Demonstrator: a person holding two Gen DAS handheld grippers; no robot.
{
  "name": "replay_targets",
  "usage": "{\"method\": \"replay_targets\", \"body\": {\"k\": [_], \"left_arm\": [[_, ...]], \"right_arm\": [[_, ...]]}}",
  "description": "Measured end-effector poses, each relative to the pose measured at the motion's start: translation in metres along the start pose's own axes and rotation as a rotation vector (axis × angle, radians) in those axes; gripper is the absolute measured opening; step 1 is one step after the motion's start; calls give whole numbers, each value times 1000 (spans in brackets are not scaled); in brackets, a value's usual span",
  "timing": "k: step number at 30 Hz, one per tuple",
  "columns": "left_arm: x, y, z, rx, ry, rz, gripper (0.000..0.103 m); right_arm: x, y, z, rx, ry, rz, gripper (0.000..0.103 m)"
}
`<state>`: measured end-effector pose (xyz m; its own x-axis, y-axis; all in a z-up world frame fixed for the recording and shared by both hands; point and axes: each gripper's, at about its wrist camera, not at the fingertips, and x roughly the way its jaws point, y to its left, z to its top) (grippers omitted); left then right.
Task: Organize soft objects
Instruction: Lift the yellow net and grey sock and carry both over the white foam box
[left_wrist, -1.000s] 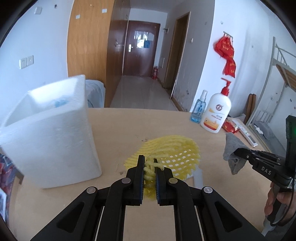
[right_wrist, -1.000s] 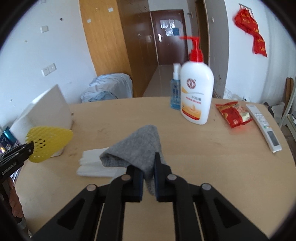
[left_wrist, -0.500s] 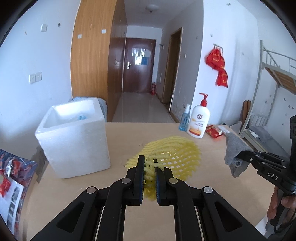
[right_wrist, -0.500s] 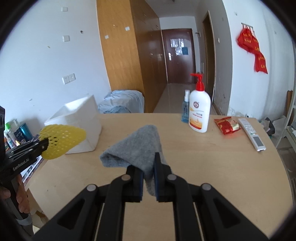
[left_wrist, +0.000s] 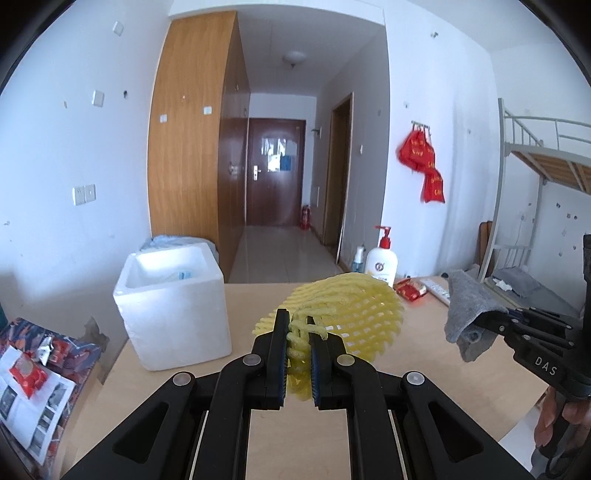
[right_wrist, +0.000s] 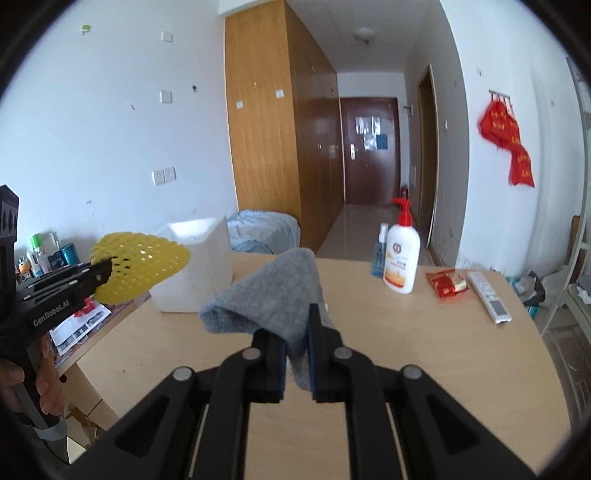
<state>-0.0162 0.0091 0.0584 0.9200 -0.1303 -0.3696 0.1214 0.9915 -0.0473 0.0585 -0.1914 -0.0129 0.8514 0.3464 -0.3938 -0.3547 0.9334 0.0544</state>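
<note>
Your left tool (left_wrist: 298, 332) was clamped tight on the yellow foam net (left_wrist: 343, 317), holding it in the air above the desk (left_wrist: 177, 391), to the right of the white foam box (left_wrist: 173, 314). Your right tool (right_wrist: 297, 332) was pinched shut on the grey cloth (right_wrist: 273, 295), which draped over its fingers, also clear of the desk. A lotion bottle (right_wrist: 400, 258) and a remote (right_wrist: 489, 295) lay farther back.
</note>
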Motion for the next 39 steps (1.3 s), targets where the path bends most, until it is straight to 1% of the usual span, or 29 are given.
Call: {"method": "replay_targets", "body": {"k": [3,8,11,24,31,39], "left_arm": [[-17,0,-2,2,-25,-1,10],[-33,2,-3,6,-66,17,10],[-39,1,-4,9,-77,25,10],[-48,3,-8,-5,-81,60,10],[-53,14,-10,-17,-79,110,10],[-65,41,-18,-59,-81,207,10]], "right_arm": [[-12,4,2,-19,-40,-13,12],[-23,10,1,-34,-71,-8,12],[-23,12,-1,-40,-75,-1,12],[-22,26,0,-56,-75,42,12],[-13,41,3,-78,-68,98,12],[8,72,10,-117,-51,200,12]]}}
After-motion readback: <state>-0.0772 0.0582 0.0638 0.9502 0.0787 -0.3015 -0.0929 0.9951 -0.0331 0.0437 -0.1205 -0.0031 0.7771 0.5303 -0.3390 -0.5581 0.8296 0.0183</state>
